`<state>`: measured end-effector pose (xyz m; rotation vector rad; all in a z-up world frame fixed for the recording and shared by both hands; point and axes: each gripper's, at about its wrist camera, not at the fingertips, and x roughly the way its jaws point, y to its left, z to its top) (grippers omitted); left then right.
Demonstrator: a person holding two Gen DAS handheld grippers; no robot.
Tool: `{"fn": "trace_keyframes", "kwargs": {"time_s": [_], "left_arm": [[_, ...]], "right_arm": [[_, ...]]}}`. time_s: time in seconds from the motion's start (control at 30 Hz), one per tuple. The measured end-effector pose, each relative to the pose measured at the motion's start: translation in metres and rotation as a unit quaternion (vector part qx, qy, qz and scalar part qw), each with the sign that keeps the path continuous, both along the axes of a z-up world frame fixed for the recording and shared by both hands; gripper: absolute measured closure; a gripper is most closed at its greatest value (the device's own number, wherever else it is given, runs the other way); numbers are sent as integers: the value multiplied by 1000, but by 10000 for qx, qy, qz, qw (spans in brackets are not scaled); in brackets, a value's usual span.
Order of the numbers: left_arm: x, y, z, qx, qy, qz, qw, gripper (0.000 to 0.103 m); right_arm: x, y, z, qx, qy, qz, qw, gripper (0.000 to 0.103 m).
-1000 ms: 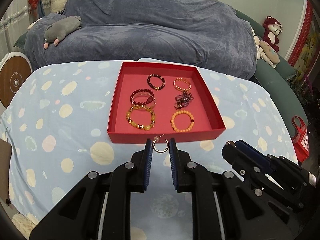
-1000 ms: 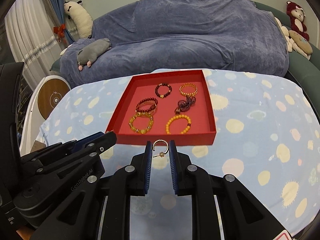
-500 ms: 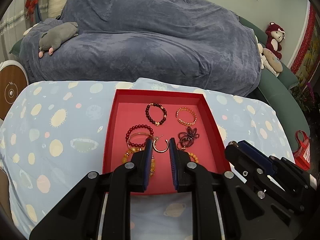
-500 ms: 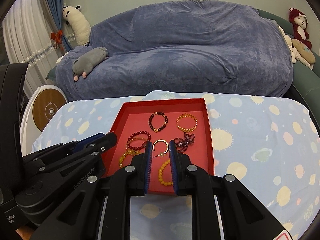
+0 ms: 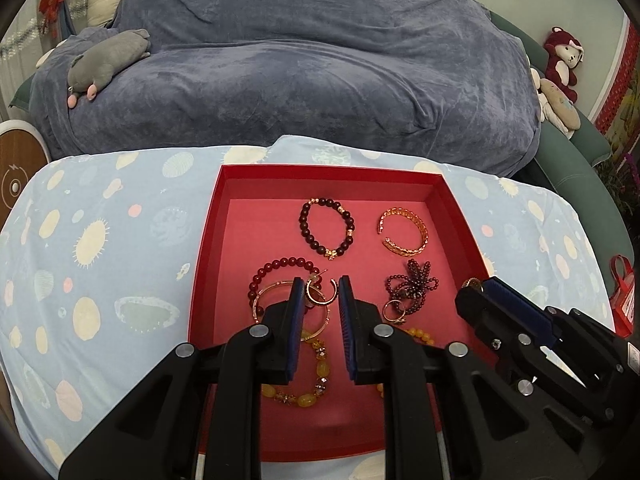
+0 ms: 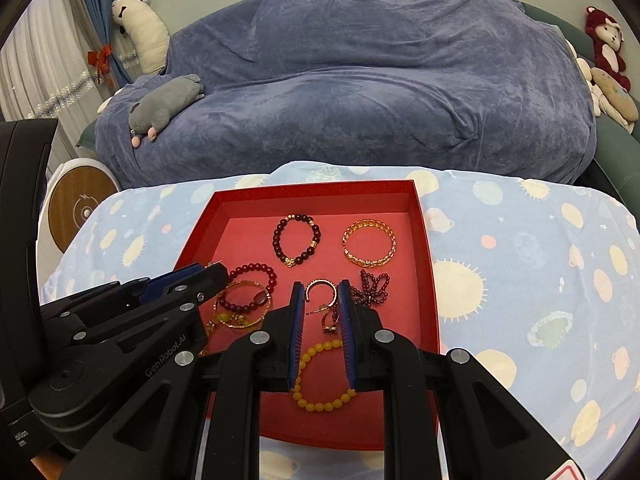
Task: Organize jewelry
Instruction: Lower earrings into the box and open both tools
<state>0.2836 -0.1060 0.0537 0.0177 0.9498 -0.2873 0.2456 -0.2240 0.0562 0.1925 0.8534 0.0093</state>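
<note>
I see both grippers, left (image 5: 319, 292) and right (image 6: 319, 294), each pinching a hoop earring (image 5: 320, 291) over the red tray (image 5: 208, 248) on the spotted tabletop (image 5: 100, 248), sofa (image 5: 304, 80) beyond.

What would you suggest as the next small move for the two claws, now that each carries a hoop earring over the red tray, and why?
Probably lower both a little further before releasing. The left claw grips a gold hoop earring above the dark red bead bracelet, and the right claw grips its own hoop earring above the red tray floor, beside the garnet cluster. Dropping from height could tangle them.
</note>
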Motion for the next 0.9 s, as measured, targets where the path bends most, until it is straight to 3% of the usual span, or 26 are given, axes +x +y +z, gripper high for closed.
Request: {"fn": "trace_keyframes", "kwargs": {"time_s": [0.6, 0.67, 0.73, 0.9], "left_arm": [[20, -3, -37, 224, 204, 24, 9995, 86], [21, -3, -37, 256, 219, 19, 9994, 83], [21, -3, -33, 295, 172, 67, 9994, 68], [13, -2, -23, 389, 82, 118, 9991, 64]], "right_arm": [[22, 1, -38, 56, 332, -45, 9994, 86], [22, 1, -38, 40, 318, -57, 9995, 86], [22, 0, -37, 48, 300, -75, 9995, 84], [15, 2, -29, -54, 288, -120, 9995, 81]]}}
